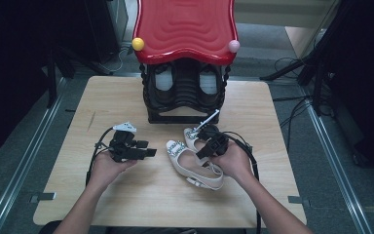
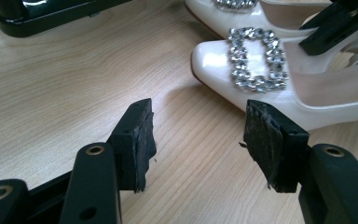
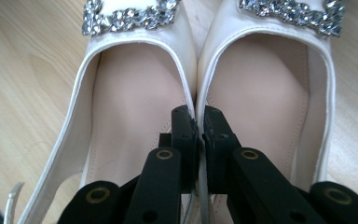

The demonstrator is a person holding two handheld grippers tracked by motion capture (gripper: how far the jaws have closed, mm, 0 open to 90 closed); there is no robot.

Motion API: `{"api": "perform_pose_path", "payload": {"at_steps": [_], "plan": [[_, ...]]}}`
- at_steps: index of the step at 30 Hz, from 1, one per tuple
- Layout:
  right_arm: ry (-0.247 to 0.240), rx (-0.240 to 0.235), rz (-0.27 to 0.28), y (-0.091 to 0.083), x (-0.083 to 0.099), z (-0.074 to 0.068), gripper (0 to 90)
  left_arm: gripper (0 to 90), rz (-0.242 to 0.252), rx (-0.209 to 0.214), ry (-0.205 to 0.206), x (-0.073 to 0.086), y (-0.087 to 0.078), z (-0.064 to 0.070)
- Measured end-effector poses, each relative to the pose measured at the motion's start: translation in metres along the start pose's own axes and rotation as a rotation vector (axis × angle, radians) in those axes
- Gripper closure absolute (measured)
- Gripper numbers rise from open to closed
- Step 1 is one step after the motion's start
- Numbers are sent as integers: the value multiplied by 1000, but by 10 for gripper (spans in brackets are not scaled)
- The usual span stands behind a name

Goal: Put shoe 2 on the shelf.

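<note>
On the far left of the wooden table (image 1: 126,97), the left gripper (image 1: 148,152) sat in the person's left hand (image 1: 104,168). Its two jaws stood wide apart and held nothing. In the left gripper view only bare wood lay between them, and the closest white shoe's toe was just past them.

Next came two white shoes (image 1: 195,163), side by side and touching, near the middle of the table. Each shoe had one shiny buckle (image 2: 256,58) on its toe, so there were two buckles. The shoes lay flat on the wood in front of the rack.

Then came the right gripper (image 3: 199,126), held in the person's right hand (image 1: 233,161). Its two jaws were squeezed almost together. They pinched the two inner edges of the shoes where the shoes met, one jaw inside each shoe.

Behind the shoes stood one black shoe rack (image 1: 185,95) with one red top (image 1: 185,27). One yellow ball (image 1: 138,44) and one pink ball (image 1: 233,46) sat on the top's front corners.
</note>
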State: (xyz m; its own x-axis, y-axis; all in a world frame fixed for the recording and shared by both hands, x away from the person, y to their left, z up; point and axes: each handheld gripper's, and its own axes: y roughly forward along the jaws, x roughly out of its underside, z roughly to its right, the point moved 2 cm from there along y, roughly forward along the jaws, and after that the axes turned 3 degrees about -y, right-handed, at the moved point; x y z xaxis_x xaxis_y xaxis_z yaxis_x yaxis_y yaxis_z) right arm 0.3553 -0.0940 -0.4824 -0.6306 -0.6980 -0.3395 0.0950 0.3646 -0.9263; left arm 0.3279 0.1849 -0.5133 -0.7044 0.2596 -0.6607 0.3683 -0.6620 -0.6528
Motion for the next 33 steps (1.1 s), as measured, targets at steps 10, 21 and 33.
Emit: {"api": "perform_pose_path", "payload": {"at_steps": [10,21,33], "plan": [[-157,-48,19,-28,-19,-8,867,423,67,-36,-20,5,-22,-14],[-328,-41,19,-63,-59,-20,867,419,115,-101,-90,17,-47,-37],[-454,-150,128,-112,-96,-48,867,418,136,-121,-126,26,-58,-44]]}}
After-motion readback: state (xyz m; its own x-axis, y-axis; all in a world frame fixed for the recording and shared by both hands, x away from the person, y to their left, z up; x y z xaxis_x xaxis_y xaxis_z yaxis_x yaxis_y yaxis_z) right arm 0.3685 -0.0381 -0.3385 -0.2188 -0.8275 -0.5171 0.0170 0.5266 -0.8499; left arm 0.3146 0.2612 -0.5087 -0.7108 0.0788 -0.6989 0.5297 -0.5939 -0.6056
